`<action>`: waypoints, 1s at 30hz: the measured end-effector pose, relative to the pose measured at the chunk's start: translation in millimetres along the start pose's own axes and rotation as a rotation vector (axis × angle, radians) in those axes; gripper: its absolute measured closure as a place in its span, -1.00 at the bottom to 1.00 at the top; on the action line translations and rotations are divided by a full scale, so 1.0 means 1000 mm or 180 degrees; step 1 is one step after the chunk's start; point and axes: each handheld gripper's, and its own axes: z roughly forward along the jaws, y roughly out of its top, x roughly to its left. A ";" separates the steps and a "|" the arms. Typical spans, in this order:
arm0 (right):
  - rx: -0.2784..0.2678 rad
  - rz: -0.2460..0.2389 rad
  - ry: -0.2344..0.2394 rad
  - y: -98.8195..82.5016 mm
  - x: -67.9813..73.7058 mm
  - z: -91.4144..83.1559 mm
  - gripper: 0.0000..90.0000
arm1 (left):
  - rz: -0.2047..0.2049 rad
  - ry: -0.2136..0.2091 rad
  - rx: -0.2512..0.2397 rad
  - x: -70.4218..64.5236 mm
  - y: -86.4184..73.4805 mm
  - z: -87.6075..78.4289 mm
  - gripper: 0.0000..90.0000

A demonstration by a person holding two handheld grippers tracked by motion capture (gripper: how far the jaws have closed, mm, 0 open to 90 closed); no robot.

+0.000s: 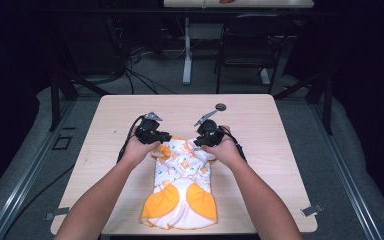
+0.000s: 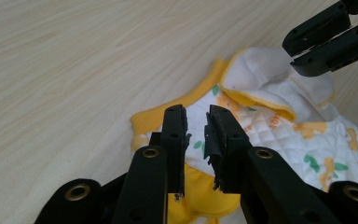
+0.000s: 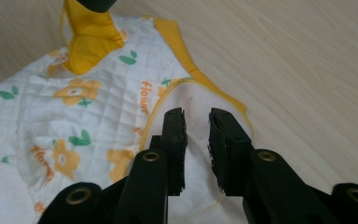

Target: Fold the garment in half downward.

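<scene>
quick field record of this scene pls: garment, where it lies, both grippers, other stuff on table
garment: small white quilted garment with orange flower print and yellow trim
place: flat on the wooden table, near the person's edge
left gripper: open, jaws over the yellow-trimmed corner, nothing clamped
right gripper: open, jaws over a white yellow-edged flap, nothing clamped
hands: left hand and right hand at the garment's far end
other: small dark round thing on the table's far side

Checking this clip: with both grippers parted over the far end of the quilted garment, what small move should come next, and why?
Probably draw both grippers back toward the white-and-orange quilted flower-print garment's near half for the next fold: the left gripper and right gripper stand parted with nothing pinched, and the far end lies folded on the pale wooden table.
</scene>
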 end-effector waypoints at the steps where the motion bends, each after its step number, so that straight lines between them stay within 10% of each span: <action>1: -0.0041 0.0023 -0.0009 0.000 -0.001 0.001 0.65 | -0.0022 0.0020 0.0023 0.004 0.000 0.002 0.66; 30: 0.0240 0.0582 -0.0156 -0.015 -0.023 0.047 0.21 | -0.0230 0.0176 0.0185 0.021 -0.036 0.037 0.27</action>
